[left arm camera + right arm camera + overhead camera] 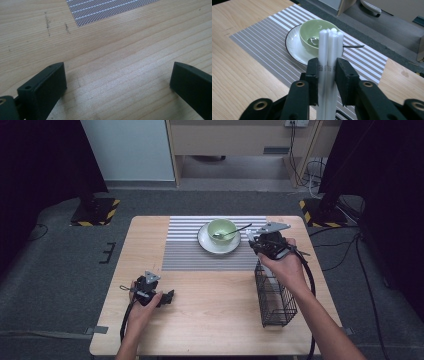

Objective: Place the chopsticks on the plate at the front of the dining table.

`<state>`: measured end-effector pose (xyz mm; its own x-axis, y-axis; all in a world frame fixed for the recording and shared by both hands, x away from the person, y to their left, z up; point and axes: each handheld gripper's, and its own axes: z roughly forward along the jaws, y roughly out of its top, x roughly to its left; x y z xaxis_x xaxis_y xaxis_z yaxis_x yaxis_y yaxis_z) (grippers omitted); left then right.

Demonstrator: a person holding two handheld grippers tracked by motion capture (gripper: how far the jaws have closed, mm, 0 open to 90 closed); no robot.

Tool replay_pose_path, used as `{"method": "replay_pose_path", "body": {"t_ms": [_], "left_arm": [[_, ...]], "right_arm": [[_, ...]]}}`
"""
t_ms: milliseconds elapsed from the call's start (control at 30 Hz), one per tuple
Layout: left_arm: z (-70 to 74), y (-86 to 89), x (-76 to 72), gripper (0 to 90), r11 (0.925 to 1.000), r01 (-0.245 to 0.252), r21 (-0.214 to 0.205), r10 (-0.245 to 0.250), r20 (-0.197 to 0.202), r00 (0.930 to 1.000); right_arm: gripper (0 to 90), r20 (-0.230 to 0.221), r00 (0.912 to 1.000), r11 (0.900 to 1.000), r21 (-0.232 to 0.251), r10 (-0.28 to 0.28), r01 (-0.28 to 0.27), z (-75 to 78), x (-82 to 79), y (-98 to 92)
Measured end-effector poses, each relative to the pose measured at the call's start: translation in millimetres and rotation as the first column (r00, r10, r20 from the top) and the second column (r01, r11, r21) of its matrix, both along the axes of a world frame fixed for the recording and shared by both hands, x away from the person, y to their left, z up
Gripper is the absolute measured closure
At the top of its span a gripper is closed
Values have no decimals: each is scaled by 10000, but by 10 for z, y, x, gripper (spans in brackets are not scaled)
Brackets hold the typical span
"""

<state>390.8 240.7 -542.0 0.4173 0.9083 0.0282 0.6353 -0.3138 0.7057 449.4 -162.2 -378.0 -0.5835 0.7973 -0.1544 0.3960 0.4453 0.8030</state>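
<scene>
The right gripper [327, 75] clamps white plastic chopsticks [329, 62] bearing a small grey key-pattern band, near the striped grey placemat [200, 252]; the left gripper [117, 82] gapes wide over the pale wooden table [120, 50].

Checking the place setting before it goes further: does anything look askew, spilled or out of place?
Nothing spilled or damaged. The green bowl sits upright on the white plate on the striped mat, spoon resting in it. The right claw is shut on a bundle of white chopsticks. The wire basket stands upright.
</scene>
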Motion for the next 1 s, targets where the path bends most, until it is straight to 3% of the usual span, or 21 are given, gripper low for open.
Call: {"method": "replay_pose_path", "body": {"t_ms": [200,433,533,667,733,767,1000], "left_arm": [[0,0,0,0,10000,-1,1,1,-2,10000],[-1,-1,0,0,10000,-6,-4,6,14,10000],[3,0,3,0,10000,60,-8,-60,-24,10000],[12,-37,2,14,9998,161,-74,-161,-58,9999],[34,-69,3,22,9995,178,-270,-181,-92,9998],[84,-108,-3,23,9984,285,-480,-283,41,9996],[273,-238,-36,30,9936,766,-831,-719,573,9958]], "right_arm": [[823,27,10000,9999,162,-15,14,26,-4,-28],[832,-149,9999,9987,501,60,-52,37,23,-94],[833,-109,9999,9942,1074,124,-112,85,42,-138],[833,-61,9997,9894,1433,237,-226,136,55,-166],[833,107,9991,9836,1753,413,-425,204,48,-183],[834,212,9987,9822,1812,461,-492,232,45,-189],[835,637,9962,9715,2257,595,-724,413,-1,-270]]}}
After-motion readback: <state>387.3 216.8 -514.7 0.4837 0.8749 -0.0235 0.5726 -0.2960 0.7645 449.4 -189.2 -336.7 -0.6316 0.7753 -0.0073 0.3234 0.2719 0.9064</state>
